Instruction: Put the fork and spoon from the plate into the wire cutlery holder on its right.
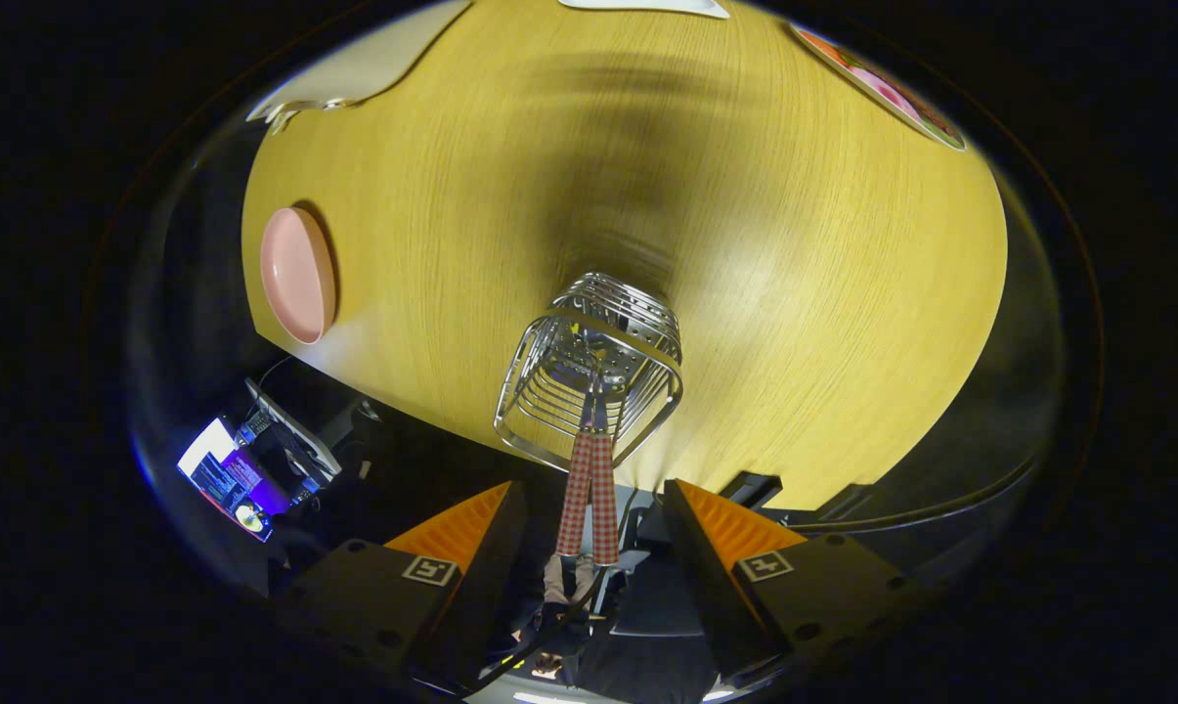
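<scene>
- My claw [593, 548] hangs above the chrome wire cutlery holder [589, 367], its fingers spread wide and pressing on nothing; I judge that is how it should stand once a piece is let go, so it can lift off without catching a handle.
- Two red-and-white checked handles [589, 494] rise from the holder and lean out between my fingers, side by side and touching. I take them for the fork and spoon, both already standing in the holder with their metal ends down.
- They stand handle-up because the wire basket grips only the lower half; the long handles lean against its rim and point back at me.
- The holder sits near the close edge of the yellow wood-grain desk [745, 225], well apart from the round pink plate [297, 274], which lies at the desk's far-left edge and looks bare. The task seems finished or nearly so.
- Hard to make out: the working ends of the cutlery are lost among the shiny wires, so I cannot tell which piece is fork and which is spoon.
- Cut off: a white flat thing [647, 6] and a flowered round thing [882, 88] at the desk's far side; I cannot name either.
</scene>
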`<action>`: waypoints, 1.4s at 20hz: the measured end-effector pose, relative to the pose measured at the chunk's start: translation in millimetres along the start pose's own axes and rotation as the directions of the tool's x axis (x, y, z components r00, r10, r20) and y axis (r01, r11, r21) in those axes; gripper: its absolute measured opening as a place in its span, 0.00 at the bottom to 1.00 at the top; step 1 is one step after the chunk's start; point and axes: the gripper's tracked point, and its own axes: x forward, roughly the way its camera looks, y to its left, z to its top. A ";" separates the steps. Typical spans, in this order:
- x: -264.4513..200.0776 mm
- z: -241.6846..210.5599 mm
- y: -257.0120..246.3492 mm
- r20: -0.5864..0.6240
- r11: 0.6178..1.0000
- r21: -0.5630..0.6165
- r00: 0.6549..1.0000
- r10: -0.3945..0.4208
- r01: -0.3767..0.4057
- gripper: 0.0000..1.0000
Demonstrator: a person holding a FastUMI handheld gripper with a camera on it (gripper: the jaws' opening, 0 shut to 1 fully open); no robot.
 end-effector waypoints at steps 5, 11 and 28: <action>-19.4 3.0 3.5 0.341 0.999 0.003 0.939 0.031 -0.034 0.99; -73.1 1.6 5.2 0.724 0.998 0.059 0.689 -0.024 -0.027 0.99; -263.7 -44.0 40.0 0.994 0.984 0.101 -0.056 -0.094 0.147 1.00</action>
